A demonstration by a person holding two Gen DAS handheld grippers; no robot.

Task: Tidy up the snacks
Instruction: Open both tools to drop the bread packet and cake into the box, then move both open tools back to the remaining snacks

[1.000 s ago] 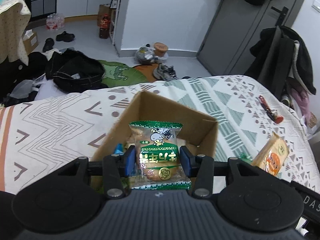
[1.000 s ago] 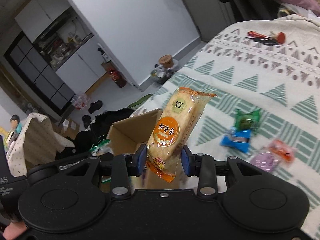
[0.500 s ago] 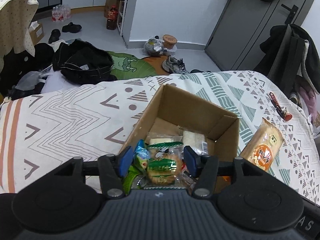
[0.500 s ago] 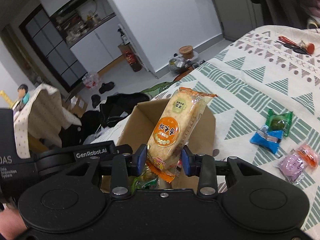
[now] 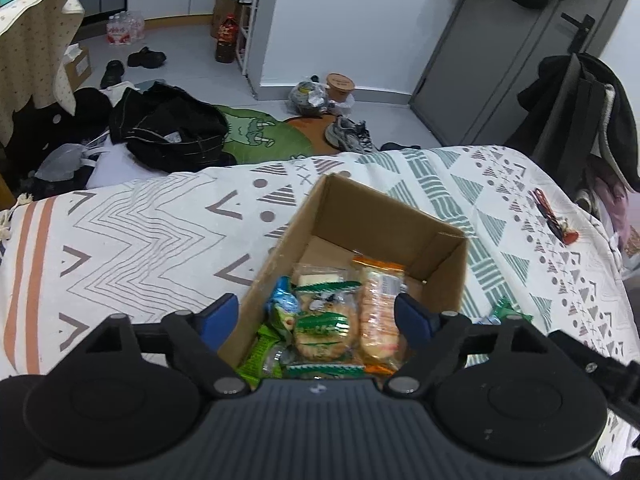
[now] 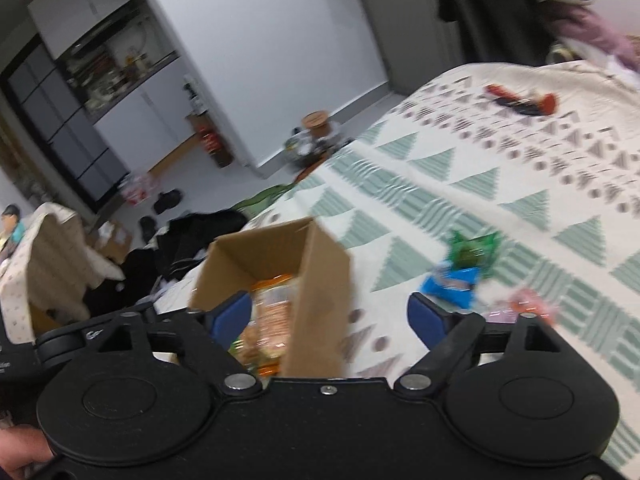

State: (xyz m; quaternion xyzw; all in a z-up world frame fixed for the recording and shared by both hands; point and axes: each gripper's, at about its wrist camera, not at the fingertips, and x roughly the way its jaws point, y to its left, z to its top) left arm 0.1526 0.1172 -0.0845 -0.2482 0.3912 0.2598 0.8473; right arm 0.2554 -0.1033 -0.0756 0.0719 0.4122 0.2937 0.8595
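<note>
An open cardboard box (image 5: 424, 252) stands on the patterned bed cover, with several snack packets inside. Among them lie a green-edged bun packet (image 5: 324, 328) and an orange rice-cracker packet (image 5: 378, 308), side by side. My left gripper (image 5: 316, 316) hangs open just above the box's near end, nothing between its fingers. In the blurred right wrist view the box (image 6: 320, 280) is seen from its right side with the orange packet (image 6: 272, 312) inside. My right gripper (image 6: 330, 318) is open over the box's right wall. A green packet (image 6: 474, 250), a blue packet (image 6: 452, 284) and a pink packet (image 6: 528, 306) lie on the cover to the right.
A red-handled tool (image 5: 554, 220) lies on the bed cover (image 5: 140, 240) far right. Dark clothes (image 5: 172, 132), shoes (image 5: 352, 138) and a green mat (image 5: 256, 136) litter the floor beyond the bed. A coat-draped chair (image 5: 580, 116) stands at the right.
My left gripper let the green bun packet drop into the box and opened wide. My right gripper opened and the orange cracker packet now lies in the box.
</note>
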